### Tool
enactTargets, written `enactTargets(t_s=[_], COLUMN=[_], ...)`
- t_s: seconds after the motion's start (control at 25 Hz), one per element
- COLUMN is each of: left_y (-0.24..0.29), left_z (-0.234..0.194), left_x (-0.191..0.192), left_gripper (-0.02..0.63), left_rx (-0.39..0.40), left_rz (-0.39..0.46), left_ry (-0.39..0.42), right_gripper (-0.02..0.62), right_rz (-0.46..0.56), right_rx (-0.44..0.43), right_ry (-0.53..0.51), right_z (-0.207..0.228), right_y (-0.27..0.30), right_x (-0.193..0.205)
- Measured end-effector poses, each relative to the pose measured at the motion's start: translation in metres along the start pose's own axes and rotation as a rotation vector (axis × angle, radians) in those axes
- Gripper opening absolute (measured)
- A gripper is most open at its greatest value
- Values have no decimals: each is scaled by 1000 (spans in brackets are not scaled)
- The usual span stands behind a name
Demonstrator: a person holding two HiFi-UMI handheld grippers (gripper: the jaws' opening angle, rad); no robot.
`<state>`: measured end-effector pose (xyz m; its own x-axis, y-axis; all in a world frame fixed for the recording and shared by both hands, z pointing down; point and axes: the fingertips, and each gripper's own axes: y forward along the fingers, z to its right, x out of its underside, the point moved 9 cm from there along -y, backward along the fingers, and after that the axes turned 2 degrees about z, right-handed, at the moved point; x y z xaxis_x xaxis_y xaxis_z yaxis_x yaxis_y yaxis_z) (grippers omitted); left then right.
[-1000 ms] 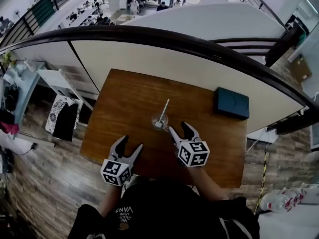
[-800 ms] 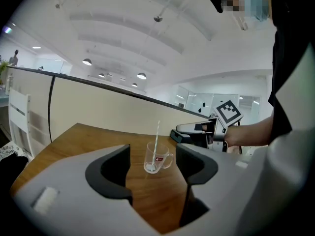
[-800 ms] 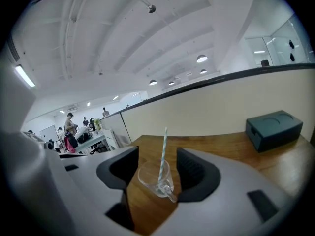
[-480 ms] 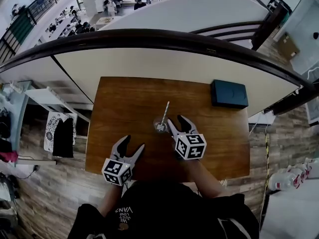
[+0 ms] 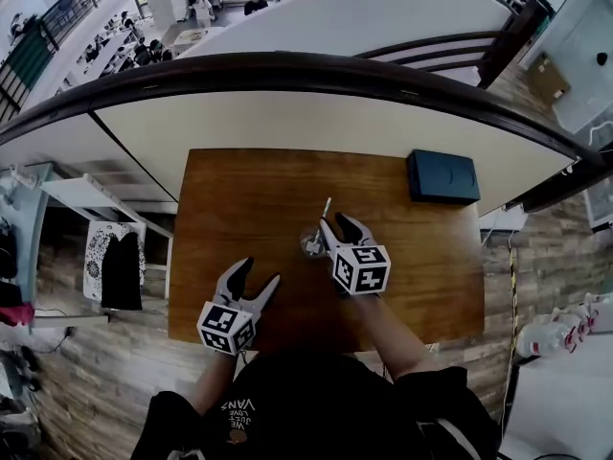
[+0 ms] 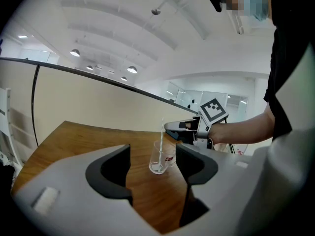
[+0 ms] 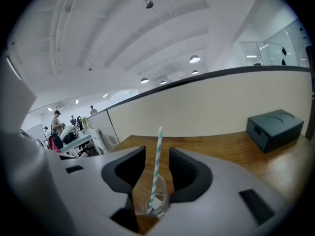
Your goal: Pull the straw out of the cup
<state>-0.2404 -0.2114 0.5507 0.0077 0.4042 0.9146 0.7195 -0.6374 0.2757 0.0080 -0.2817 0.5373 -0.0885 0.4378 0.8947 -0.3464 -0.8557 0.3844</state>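
Observation:
A clear plastic cup (image 5: 312,242) stands upright on the wooden table (image 5: 249,190) with a white-and-teal striped straw (image 5: 325,209) leaning in it. My right gripper (image 5: 335,224) hangs over the cup. Its jaws are closing, and the straw (image 7: 158,156) rises between them with a gap on each side. The cup (image 7: 152,203) shows low between those jaws. My left gripper (image 5: 259,272) stands open and empty near the table's front edge, pointing at the cup (image 6: 160,157) from a short way off. The right gripper (image 6: 179,129) reaches in beside the straw (image 6: 162,136).
A dark rectangular box (image 5: 442,175) lies at the table's far right corner, also seen as the box (image 7: 273,127) in the right gripper view. A curved dark railing with a pale panel (image 5: 316,113) runs just behind the table. The floor drops away to both sides.
My right gripper has moved forward over the cup, and its jaws have narrowed around the straw. The left gripper has crept a little forward. The cup has not moved.

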Motion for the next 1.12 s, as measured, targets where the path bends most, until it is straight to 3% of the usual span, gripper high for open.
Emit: enactTargets(t_s=[0.56,1.12], left_y=[4,0], left_z=[-11,-1], left_x=[-5,-2], left_gripper=[275,275], left_rx=[-19,-61], left_rz=[4,4], left_ry=[-7,-5], right_gripper=[117,28], right_rz=[-68,-82], right_rx=[-15,-37], right_ry=[-1,10], right_z=[4,7], right_y=[28,27], right_x=[9,9])
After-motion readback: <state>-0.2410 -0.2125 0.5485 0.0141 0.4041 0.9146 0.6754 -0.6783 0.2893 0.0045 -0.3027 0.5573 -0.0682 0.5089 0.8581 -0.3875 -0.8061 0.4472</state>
